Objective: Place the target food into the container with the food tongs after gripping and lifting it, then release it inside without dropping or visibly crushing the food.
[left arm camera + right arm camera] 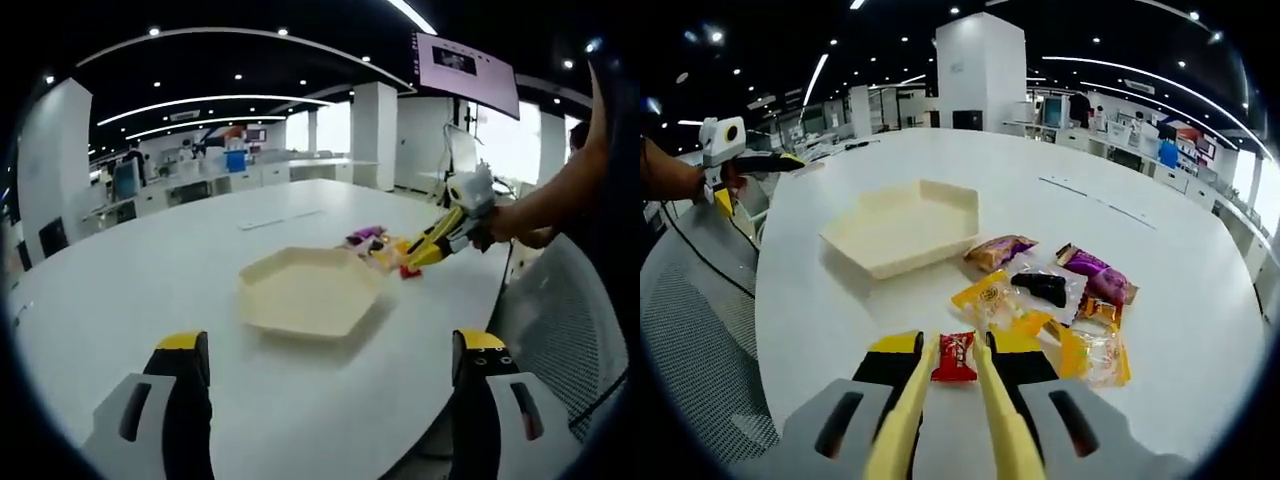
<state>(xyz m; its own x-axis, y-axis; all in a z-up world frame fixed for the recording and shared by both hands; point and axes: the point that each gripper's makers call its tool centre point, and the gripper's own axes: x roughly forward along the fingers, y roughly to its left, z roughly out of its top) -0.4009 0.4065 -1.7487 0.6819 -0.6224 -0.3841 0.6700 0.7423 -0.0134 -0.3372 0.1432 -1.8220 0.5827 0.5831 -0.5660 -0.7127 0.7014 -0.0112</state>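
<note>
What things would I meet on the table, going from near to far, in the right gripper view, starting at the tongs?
Yellow tongs in the right hand-held gripper, closed around a red snack packet → yellow snack packet → brown snack packet → cream hexagonal container.

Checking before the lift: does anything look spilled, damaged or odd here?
Nothing stands out. The tray sits flat and empty, the snack packets lie intact beside it, and the right tongs straddle the red packet without visibly crushing it.
</note>
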